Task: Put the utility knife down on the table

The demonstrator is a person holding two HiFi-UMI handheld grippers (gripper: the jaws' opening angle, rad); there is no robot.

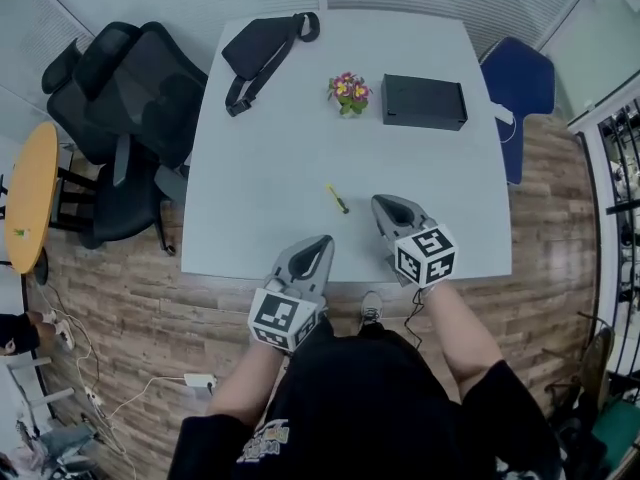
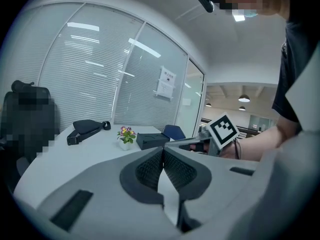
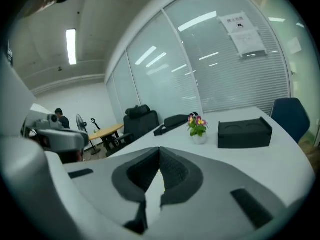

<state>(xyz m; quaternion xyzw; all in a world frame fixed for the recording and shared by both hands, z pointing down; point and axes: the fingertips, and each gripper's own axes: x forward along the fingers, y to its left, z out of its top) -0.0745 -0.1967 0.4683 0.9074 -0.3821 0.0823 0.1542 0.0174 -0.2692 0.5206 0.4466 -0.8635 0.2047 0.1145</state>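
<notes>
The left hand-held gripper hangs over the near edge of the tabletop. Its own view shows the jaws pressed together with nothing between them. Just beyond it, and apart from both tools, the knife lies flat on the tabletop as a thin yellow-green sliver, between the two jaw tips and a little further in. The right hand-held gripper sits to the knife's right, near but not touching, and its jaws likewise meet on nothing.

Judged from this, the putting-down is done: the knife rests free and neither tool grips it. All that seems left is to draw both tools clear without brushing the knife, the right one being the closer.

Only the head view shows the knife. In both gripper views it falls below the jaw bodies and is hidden. Those views give what the head view cannot, namely the closed, empty jaws seen straight on. All three views show the bag, flowers and box at the far end.
</notes>
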